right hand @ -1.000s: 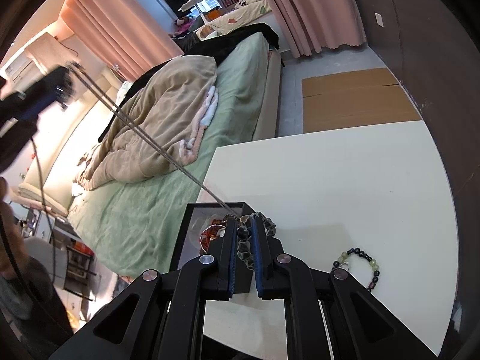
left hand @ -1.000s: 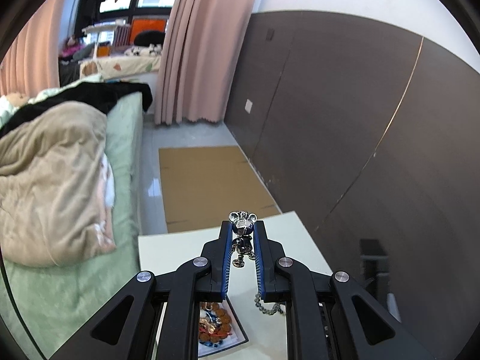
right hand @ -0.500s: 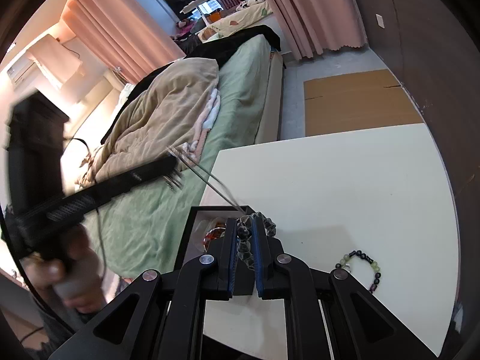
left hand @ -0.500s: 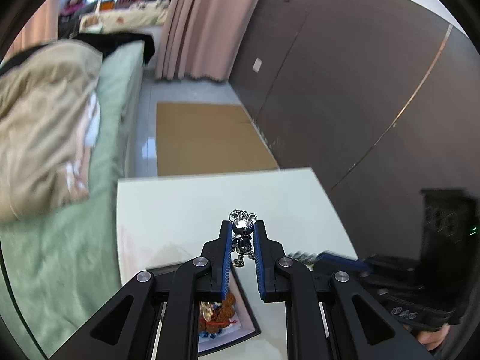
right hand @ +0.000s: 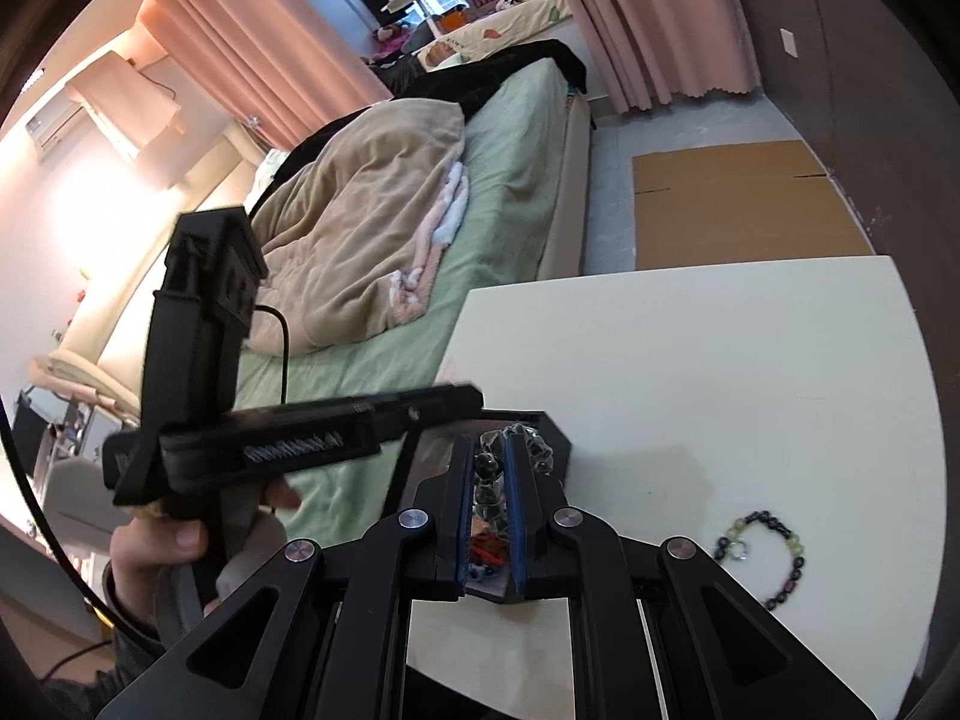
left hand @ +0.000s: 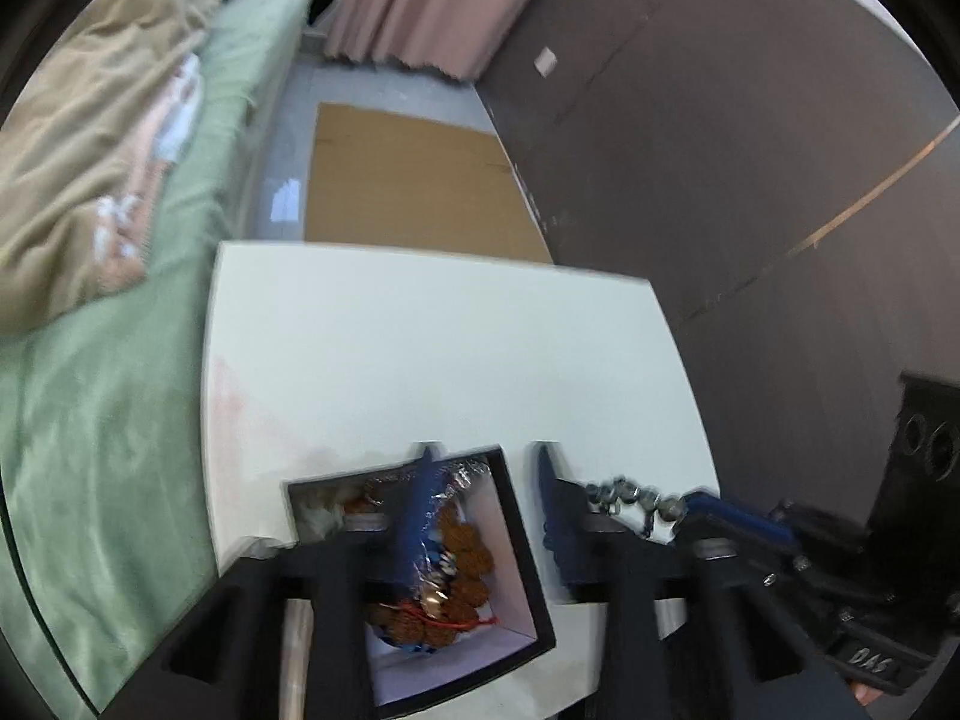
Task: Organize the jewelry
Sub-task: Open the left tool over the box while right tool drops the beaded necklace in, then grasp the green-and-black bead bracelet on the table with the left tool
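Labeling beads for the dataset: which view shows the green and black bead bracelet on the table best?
Right wrist view. The green and black bead bracelet lies in full view on the white table, to the right of the right tool, unobstructed and sharp. The left wrist view does not show it at all; that frame is also motion-blurred.

Left wrist view is pretty smeared. The left gripper (left hand: 483,468) is opening over the black box (left hand: 516,516), its fingers covering part of the brown beads (left hand: 465,546) inside. Can't tell what the white stuff (left hand: 318,516) left of the fingers is.
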